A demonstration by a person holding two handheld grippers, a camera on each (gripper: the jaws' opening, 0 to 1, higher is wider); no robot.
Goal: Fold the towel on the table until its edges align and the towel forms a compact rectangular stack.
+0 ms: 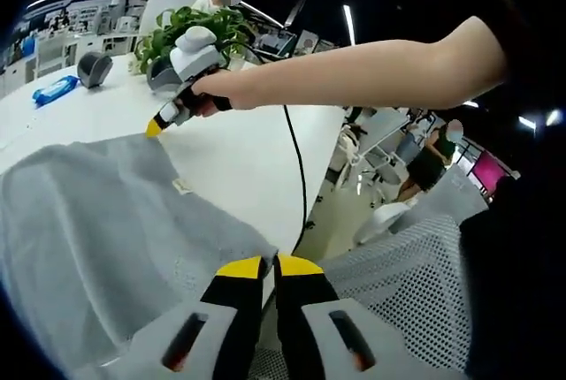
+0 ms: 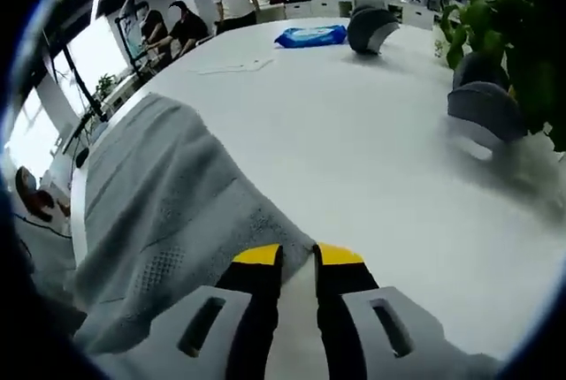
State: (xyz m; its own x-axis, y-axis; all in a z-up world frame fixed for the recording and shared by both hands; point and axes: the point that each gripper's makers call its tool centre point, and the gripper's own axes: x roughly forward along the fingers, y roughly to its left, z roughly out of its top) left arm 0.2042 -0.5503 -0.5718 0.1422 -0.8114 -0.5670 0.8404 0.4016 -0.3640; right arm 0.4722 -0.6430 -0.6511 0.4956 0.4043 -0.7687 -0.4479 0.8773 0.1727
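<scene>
Towel (image 1: 106, 239): grey, spread over the near part of the white worktop (image 1: 239, 150); in the right gripper view the towel (image 2: 159, 212) is seen draped toward the worktop edge, with one corner drawn in to the tongs.
Left tongs (image 1: 268, 267): yellow-tipped jaws brought close together, a towel corner pinched between them at the near worktop edge.
Right tongs (image 2: 297, 256): jaws narrowed on a towel corner, the cloth gathered at their tips; from the left gripper view the same right tongs (image 1: 156, 127) are seen held by a person's hand (image 1: 208, 97), tip down on the far towel corner.
Arm (image 1: 354, 71): bare, stretched across the left gripper view from the right.
Worktop (image 2: 354, 150): white, wide, bare beyond the towel.
Plant (image 1: 190, 31): green, leafy, at the far side of the worktop; its leaves (image 2: 508, 35) are seen at the right in the right gripper view.
Blue packet (image 2: 309, 36): lying flat, well apart from the towel.
Grey rounded object (image 2: 371, 28): standing near the blue packet.
Cable (image 1: 296, 177): dark, hanging over the worktop edge.
Mesh chair back (image 1: 416, 265): grey, just beside the left tongs.
People (image 2: 199, 9): standing and seated beyond the worktop.
</scene>
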